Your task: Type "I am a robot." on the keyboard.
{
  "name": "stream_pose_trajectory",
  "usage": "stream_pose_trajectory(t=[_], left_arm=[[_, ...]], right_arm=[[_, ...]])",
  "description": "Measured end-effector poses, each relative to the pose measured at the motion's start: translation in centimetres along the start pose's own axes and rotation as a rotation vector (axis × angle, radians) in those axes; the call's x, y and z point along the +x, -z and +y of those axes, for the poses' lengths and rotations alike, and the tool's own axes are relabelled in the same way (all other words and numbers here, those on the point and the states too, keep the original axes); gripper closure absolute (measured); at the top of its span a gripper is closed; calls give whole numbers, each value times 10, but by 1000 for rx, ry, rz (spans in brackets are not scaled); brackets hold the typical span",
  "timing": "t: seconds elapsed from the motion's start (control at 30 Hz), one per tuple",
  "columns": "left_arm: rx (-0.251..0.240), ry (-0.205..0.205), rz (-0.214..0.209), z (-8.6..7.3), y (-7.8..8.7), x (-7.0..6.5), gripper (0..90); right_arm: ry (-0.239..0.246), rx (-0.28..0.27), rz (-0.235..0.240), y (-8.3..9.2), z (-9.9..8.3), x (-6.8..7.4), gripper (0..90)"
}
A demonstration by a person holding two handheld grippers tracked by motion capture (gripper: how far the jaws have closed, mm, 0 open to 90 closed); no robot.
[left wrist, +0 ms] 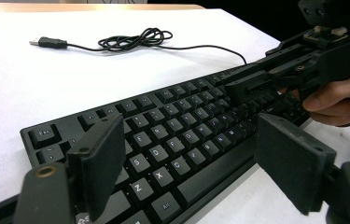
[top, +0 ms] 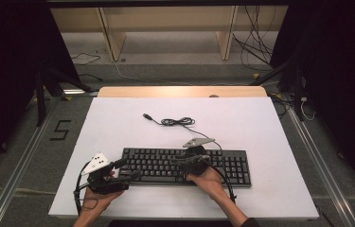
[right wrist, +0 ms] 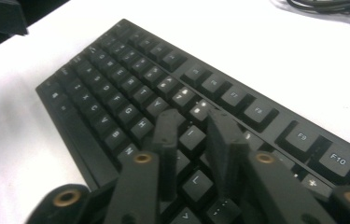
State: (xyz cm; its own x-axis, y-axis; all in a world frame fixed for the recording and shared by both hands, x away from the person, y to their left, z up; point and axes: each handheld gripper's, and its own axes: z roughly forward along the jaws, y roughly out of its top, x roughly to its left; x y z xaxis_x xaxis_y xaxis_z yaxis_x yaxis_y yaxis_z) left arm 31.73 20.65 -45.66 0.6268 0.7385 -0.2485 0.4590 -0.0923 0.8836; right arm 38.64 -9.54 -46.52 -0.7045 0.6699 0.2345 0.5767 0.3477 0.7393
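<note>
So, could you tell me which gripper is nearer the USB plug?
Right. The right gripper is over the keyboard's middle, below the USB plug; the left gripper sits farther off.

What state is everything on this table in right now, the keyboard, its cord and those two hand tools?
Keyboard: lying flat on the white table, keys up.
Cord: unplugged, partly coiled behind the keyboard.
Left gripper: jaws wide open around the keyboard's front left corner.
Right gripper: jaws slightly apart, holding nothing, over the keys.
</note>
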Motion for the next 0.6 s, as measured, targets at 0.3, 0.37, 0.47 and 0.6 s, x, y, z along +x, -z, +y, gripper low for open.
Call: stream_pose_trajectory(t=[0.3,0.37,0.47,0.6], left_arm=[[20,8,7,3,-7,2,252],[23,19,6,4,-10,4,257],[40,19,7,7,-15,4,285],[66,20,15,9,-21,5,344]], right_arm=[[23,-21,28,6,-1,6,600],[31,-27,32,9,-2,7,580],[31,-32,36,12,-4,8,555],[24,-39,37,16,-7,8,517]])
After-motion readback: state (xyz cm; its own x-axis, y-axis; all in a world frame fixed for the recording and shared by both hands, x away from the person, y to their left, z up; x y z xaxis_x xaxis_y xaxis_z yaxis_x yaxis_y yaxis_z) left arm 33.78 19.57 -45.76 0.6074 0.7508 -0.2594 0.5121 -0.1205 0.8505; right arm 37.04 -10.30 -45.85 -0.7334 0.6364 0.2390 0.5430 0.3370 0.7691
